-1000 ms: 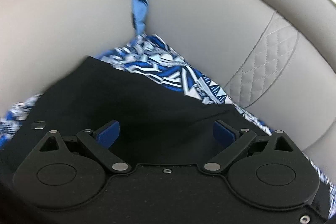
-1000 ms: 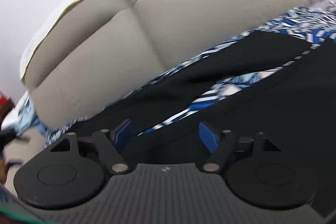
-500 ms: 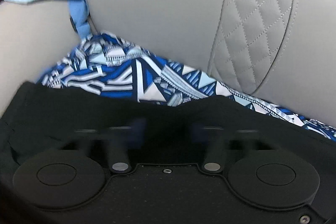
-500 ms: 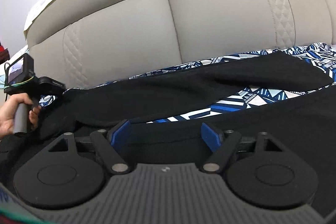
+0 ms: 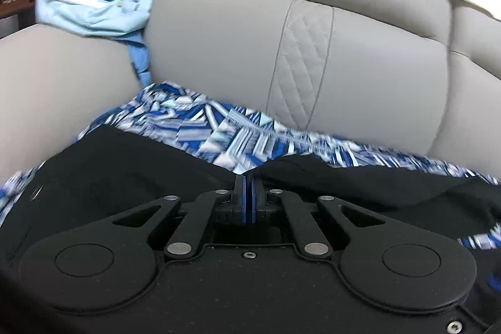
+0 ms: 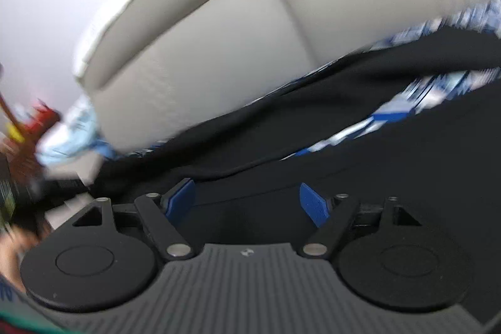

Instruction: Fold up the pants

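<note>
**Soft black pants on the sofa: one claw pinched shut, the other wide**

The black pants (image 5: 131, 177) lie spread across the seat of the grey sofa (image 5: 219, 52), on top of a blue-and-white patterned cloth (image 5: 219, 130) that shows along their far edge and between the two dark stretches of fabric in my right view. A light blue garment (image 5: 103, 11) is bunched up on the sofa's arm, well apart from my work.

My left gripper (image 5: 247, 196) has its blue pads pressed flat together right at the pants' far edge, where the fabric dips into a small notch. I judge a thin bit of cloth is caught there, but the pads hide it and I cannot tell for sure. My right gripper (image 6: 247, 202) stands wide apart, above the black fabric with nothing pinched between the pads.

These pants look light, limp and thin. They will sag and drape from any point I lift, and a single pinch will only raise a peak while the rest trails. The cloth beneath may slide or come up with them if I bite too deep. I judge the best holds are on an edge or hem, one claw at each end of the same edge, taking only the black layer, so the fold travels flat.
</note>
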{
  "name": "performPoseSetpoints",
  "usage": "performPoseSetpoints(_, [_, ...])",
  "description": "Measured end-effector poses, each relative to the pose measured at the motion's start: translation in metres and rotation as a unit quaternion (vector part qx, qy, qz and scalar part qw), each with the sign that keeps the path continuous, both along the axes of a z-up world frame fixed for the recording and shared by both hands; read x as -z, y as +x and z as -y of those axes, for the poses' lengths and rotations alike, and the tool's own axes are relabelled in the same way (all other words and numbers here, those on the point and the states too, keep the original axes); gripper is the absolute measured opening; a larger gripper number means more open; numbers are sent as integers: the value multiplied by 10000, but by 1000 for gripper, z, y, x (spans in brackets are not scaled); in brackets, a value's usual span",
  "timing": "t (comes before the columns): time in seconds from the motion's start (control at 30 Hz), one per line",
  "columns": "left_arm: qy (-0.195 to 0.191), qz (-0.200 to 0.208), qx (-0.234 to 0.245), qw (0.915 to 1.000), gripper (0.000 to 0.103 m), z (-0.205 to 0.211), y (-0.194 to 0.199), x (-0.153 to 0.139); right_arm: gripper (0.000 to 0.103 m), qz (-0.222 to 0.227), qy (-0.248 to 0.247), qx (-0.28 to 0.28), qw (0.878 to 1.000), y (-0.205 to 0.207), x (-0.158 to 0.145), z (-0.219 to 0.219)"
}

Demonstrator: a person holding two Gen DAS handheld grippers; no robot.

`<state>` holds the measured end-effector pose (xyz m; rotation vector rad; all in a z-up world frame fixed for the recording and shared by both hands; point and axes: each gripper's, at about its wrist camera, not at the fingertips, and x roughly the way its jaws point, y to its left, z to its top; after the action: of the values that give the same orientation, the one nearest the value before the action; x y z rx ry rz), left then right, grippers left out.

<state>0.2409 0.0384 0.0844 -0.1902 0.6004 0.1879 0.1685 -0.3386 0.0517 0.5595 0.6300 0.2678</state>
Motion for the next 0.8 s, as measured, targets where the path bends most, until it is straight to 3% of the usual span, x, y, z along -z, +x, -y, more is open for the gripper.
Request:
performPoseSetpoints(0.07, [-27,49,-41,10000,4,0,-31,3,85,-115,693,-163,9974,-2,7,-5])
performPoseSetpoints(0.17, [-19,56,-41,10000,4,-2,-62,10,76,-403,1595,-394,9856,2,18,-19])
performPoseSetpoints(0.33, [-108,118,52,9999,4,-10,-88,9,62,-523,2062,-533,9757,11,13,-55])
performPoseSetpoints(0.47, [-192,140,112,9997,4,-16,-95,10,60,-636,2009,-747,9747,23,7,-93])
performPoseSetpoints(0.67, [-338,79,155,9993,4,-24,-106,21,54,-1065,1258,-513,9850,35,13,-139])
performPoseSetpoints(0.8, [-461,22,134,9988,4,-32,-113,27,41,-1364,1207,-134,9832,35,17,-145])
